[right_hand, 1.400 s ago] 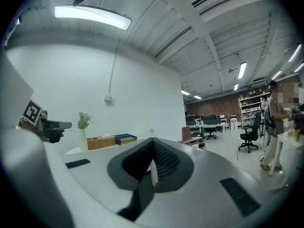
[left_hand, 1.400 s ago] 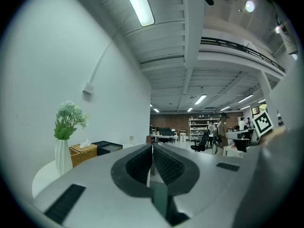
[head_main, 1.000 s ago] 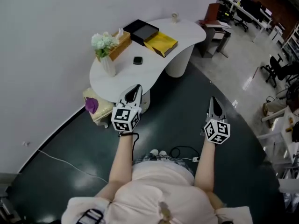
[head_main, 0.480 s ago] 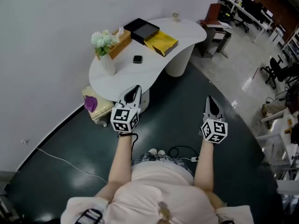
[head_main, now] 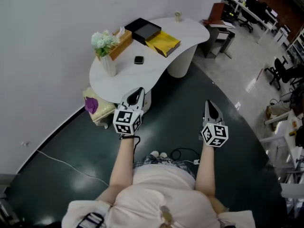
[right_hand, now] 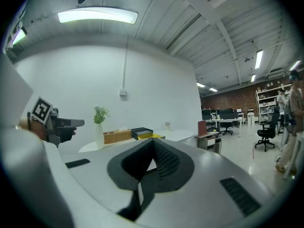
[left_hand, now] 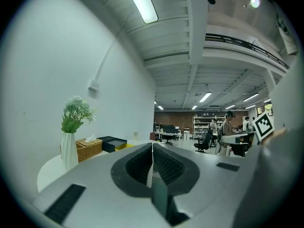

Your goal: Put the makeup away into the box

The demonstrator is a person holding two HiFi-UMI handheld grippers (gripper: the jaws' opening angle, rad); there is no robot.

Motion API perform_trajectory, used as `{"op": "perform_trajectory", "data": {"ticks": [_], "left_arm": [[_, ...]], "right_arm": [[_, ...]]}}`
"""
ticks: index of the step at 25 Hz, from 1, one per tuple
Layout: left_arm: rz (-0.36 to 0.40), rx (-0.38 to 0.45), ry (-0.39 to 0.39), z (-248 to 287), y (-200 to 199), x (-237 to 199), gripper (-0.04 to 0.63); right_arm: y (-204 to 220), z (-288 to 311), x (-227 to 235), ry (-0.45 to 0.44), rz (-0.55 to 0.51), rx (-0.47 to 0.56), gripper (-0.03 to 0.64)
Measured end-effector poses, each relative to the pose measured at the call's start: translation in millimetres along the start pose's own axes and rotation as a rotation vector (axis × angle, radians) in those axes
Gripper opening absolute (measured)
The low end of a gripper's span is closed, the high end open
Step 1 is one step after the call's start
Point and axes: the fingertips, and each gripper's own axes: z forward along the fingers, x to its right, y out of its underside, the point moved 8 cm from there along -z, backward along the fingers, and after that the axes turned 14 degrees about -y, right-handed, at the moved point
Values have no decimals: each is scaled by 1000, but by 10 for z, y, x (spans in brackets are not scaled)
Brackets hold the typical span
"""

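Note:
A small dark makeup compact (head_main: 138,60) lies on the white curved table (head_main: 156,65). An open black box (head_main: 144,30) stands at the table's far side, with a yellow piece (head_main: 164,42) beside it. My left gripper (head_main: 137,90) is shut and empty, held in the air just short of the table's near edge. My right gripper (head_main: 207,103) is also shut and empty, over the dark floor to the right. In the left gripper view the left gripper (left_hand: 152,148) points at the box (left_hand: 111,143). The right gripper (right_hand: 153,144) faces the table from further off.
A white vase of flowers (head_main: 105,51) and a wicker tissue box (head_main: 121,41) stand on the table's left part. A small stool with a purple thing (head_main: 93,107) sits under the table's near left. Office desks and chairs (head_main: 280,70) fill the right.
My right gripper has drifted a little to the left and turned leftward, so the left gripper shows more in its view. The left gripper has barely moved. Both stay shut.

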Motion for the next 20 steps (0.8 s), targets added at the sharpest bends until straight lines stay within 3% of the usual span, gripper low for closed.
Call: {"op": "perform_trajectory", "data": {"ticks": [12, 14, 17, 20], "left_arm": [[1, -10, 12, 79, 23, 88, 28], [4, -13, 15, 86, 32, 104, 28], [8, -17, 20, 89, 44, 119, 28], [9, -19, 18, 92, 45, 116, 28]], "right_arm": [[-68, -10, 54, -20, -2, 31, 22], [-30, -14, 88, -1, 27, 40, 147], [16, -24, 155, 50, 80, 89, 450], [5, -5, 176, 53, 84, 105, 532]]}}
